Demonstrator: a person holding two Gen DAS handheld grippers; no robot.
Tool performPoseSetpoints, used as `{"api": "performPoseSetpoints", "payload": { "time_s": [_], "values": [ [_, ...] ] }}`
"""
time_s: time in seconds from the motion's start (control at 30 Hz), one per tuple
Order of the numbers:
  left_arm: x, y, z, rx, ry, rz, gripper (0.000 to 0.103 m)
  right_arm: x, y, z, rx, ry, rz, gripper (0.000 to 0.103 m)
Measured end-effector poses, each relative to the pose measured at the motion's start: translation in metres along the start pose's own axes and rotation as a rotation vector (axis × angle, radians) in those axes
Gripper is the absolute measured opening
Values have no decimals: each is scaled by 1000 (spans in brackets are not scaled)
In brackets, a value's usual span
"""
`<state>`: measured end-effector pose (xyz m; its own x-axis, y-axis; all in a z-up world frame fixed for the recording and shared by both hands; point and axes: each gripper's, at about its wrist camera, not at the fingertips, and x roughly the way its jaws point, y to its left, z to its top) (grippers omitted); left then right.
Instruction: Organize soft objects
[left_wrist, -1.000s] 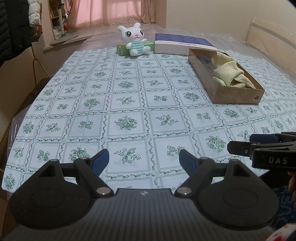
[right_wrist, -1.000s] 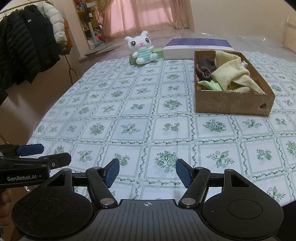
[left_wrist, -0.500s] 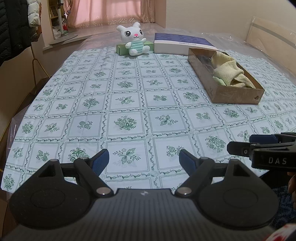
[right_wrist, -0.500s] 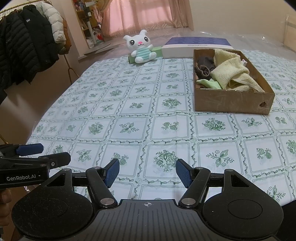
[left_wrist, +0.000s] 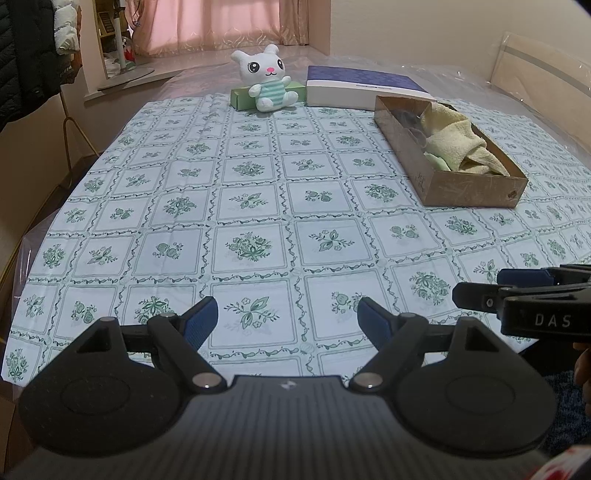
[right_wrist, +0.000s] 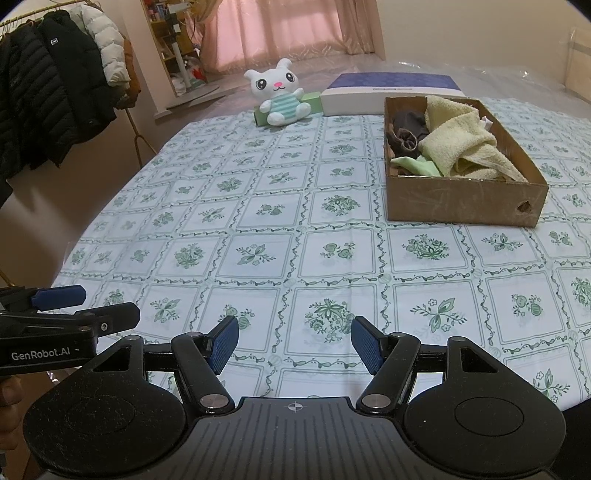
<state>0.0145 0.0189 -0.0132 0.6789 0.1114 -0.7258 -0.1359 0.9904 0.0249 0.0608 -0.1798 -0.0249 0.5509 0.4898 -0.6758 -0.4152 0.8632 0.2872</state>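
Nothing much has moved since the earlier frames, honestly: both grippers hover over the near edge of the bed just like a second ago, and the view only drifts a hair. Left gripper (left_wrist: 287, 318) has its blue pads spread wide with nothing between them, and the right gripper (right_wrist: 294, 339) is the same, wide apart and empty.

Surface is a green floral tablecloth (left_wrist: 255, 206) laid over a plastic-wrapped mattress. Cardboard box (right_wrist: 461, 201) sits on the right side, already holding a yellow towel (right_wrist: 461, 147), a dark brown cloth (right_wrist: 404, 134) and a light green cloth (right_wrist: 417, 166). Plush bunny (right_wrist: 280, 94) sits upright at the far end, leaning against a green box (right_wrist: 312, 101), with a flat blue-and-white box (right_wrist: 391, 90) just beside it.

Room-wise: pink curtains (right_wrist: 284, 29) at the back, jackets (right_wrist: 44, 85) hanging on a rack off the left edge. Whole middle of the cloth between the grippers and the bunny is bare.
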Motion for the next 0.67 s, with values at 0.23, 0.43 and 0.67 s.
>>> {"api": "performPoseSetpoints", "payload": {
  "time_s": [0.23,0.43,0.67],
  "values": [
    [0,0,0,0,0,-1,81,1,-1,0,1,0,-1,67],
    [1,-1,1,0,0,-1,81,1,-2,2,2,0,-1,67],
    [8,-3,4,2,8,-3,81,2,-3,2,2,2,-2,67]
  ]
}}
